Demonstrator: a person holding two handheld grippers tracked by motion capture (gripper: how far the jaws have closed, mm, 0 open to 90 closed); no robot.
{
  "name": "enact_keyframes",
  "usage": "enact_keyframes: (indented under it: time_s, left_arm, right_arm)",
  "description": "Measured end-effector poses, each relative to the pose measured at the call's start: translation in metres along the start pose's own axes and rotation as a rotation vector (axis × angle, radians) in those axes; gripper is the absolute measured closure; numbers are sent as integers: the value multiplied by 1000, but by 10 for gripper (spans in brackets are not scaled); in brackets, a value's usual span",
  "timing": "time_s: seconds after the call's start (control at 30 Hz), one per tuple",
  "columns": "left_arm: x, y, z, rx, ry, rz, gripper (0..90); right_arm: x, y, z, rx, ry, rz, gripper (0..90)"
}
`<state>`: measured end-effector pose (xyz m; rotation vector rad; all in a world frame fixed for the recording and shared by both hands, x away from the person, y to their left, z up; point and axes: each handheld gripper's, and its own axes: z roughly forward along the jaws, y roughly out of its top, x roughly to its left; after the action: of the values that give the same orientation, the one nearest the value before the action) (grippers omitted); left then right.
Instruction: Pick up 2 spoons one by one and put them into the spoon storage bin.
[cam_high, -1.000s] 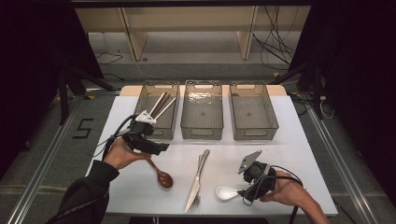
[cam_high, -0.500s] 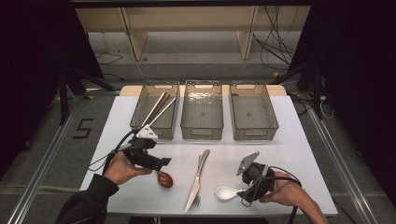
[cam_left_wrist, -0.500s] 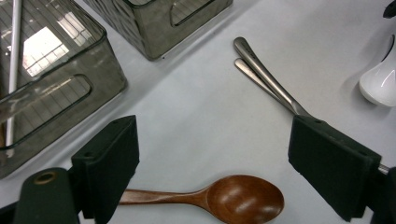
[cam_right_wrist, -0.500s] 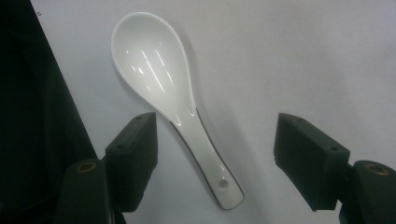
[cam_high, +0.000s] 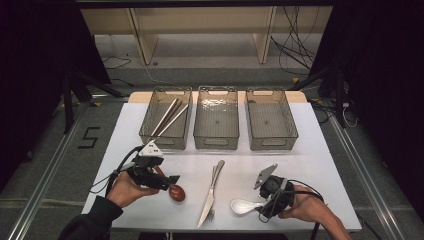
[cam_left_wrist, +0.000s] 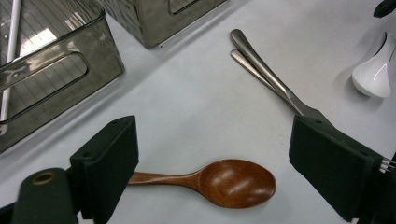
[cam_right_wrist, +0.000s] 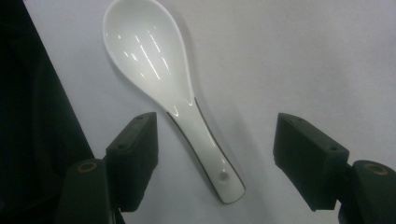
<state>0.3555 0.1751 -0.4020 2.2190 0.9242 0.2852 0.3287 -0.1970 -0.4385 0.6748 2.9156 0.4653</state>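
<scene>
Wooden spoon (cam_left_wrist: 219, 181) lies between the wide-apart hand-held gripper (cam_left_wrist: 212, 175) jaws.

Cutlery before three bins

Chopsticks (cam_high: 169, 120) in the left bin (cam_high: 166, 119); wooden spoon (cam_high: 176, 192) left of knife and fork (cam_high: 210, 194), soup spoon (cam_high: 243, 205) right.

The left tongs (cam_high: 172, 181) are held low at the near left of the desk (cam_high: 320, 155), pointed to the right, with the jaws spread wide apart and nothing gripped between them. They are carried by the left hand (cam_high: 127, 187), whose dark-sleeved forearm enters from the near left corner. The right tongs (cam_high: 260, 200) are held low at the near right, pointed to the left, their jaws likewise set wide apart and closed on nothing. They are grasped by the right hand (cam_high: 300, 206), whose bare forearm enters from the near right edge. A cable is seen trailing from each of the tongs.
</scene>
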Motion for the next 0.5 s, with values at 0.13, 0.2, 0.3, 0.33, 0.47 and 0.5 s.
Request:
enact_keyframes:
  time_s: [0.13,0.2,0.3,0.33,0.47,0.5]
  left_arm:
    - [-1,-2,-3,-14,1,-10,153]
    - [-1,-4,-3,-15,4,-15,153]
    - [-2,-8,-4,-17,1,-27,152]
    - [-2,-10,-4,-18,-2,-30,152]
    - [-3,-14,-4,-10,4,-28,148]
    - [-3,-15,-3,-10,6,-24,148]
  right_arm:
    - [-3,0,3,3,1,3,322]
    - [-4,0,6,9,5,-2,325]
    - [-5,2,9,29,6,-4,338]
    - [-5,2,10,29,7,-12,344]
    - [-7,1,11,35,0,-16,378]
    - [-6,1,11,40,1,-13,388]
